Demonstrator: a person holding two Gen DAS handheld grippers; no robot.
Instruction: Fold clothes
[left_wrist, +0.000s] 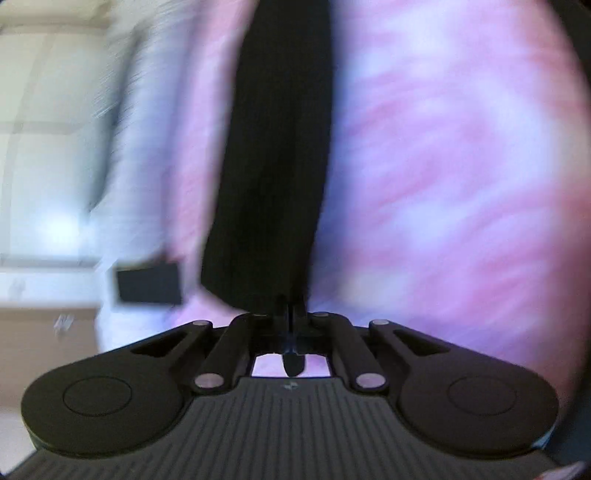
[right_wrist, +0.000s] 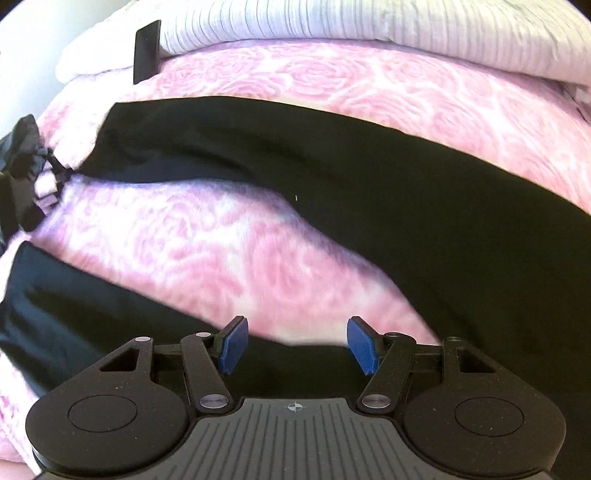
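Note:
A black garment (right_wrist: 369, 184) lies spread across a pink rose-patterned bedspread (right_wrist: 184, 251). One long part of it runs left toward my left gripper (right_wrist: 55, 173), and another part lies at the lower left. In the blurred left wrist view the left gripper (left_wrist: 291, 314) is shut on the end of the black garment (left_wrist: 273, 166), which stretches away from its tips. My right gripper (right_wrist: 295, 343) is open, its blue pads (right_wrist: 232, 345) wide apart. It hangs over the near edge of the black cloth, with nothing pinched between the fingers.
A folded white striped cover (right_wrist: 332, 26) lies along the far side of the bed. A small black rectangular object (right_wrist: 146, 51) stands at its left end and also shows in the left wrist view as a black rectangular object (left_wrist: 147, 286). Pale floor and wall (left_wrist: 44, 147) lie beyond the bed.

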